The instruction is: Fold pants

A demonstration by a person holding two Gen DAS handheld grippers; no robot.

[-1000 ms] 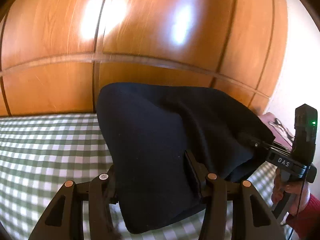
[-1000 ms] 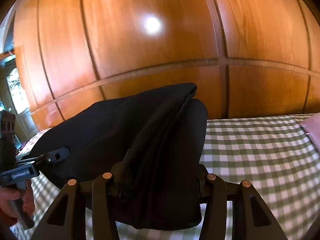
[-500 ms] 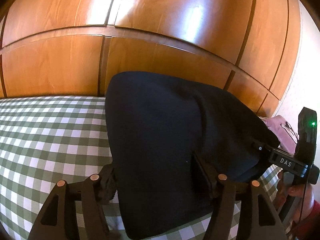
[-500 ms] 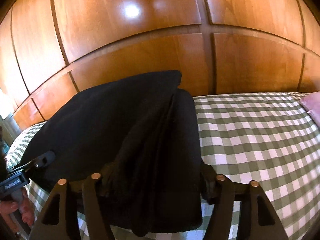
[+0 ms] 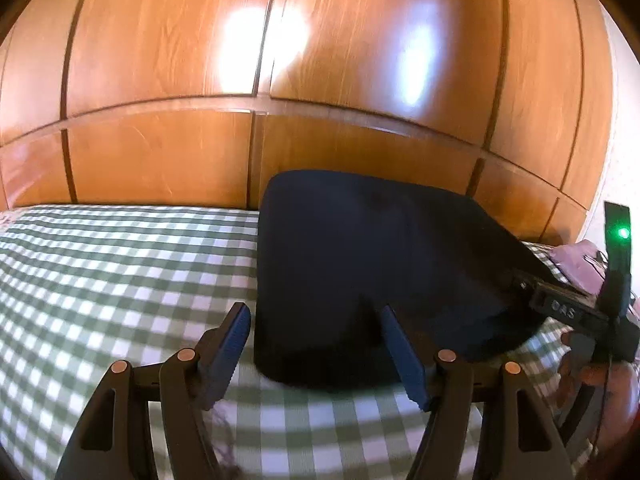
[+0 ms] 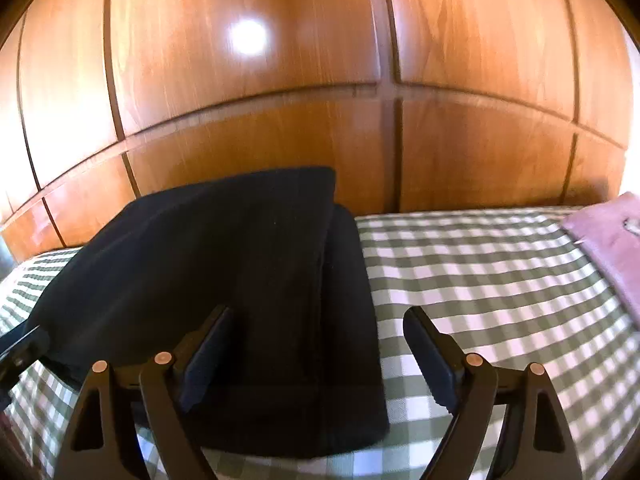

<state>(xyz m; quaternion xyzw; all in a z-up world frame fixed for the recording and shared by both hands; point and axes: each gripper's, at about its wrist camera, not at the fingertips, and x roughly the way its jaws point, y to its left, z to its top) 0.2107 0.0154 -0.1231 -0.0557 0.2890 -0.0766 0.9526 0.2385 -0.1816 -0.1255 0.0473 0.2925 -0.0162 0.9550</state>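
The dark navy pants lie folded in a thick stack on the green checked bedspread; they also show in the right wrist view. My left gripper is open, its jaws spread around the stack's near left corner without gripping it. My right gripper is open, its jaws spread around the stack's near right edge. The right gripper also shows in the left wrist view at the stack's right side.
A wooden panelled headboard rises right behind the pants. A mauve pillow lies at the right of the bed. Checked bedspread stretches to the left and right of the stack.
Both grippers opened and let go of the pants. The stack dropped flat onto the bedspread, and both grippers drew back slightly.
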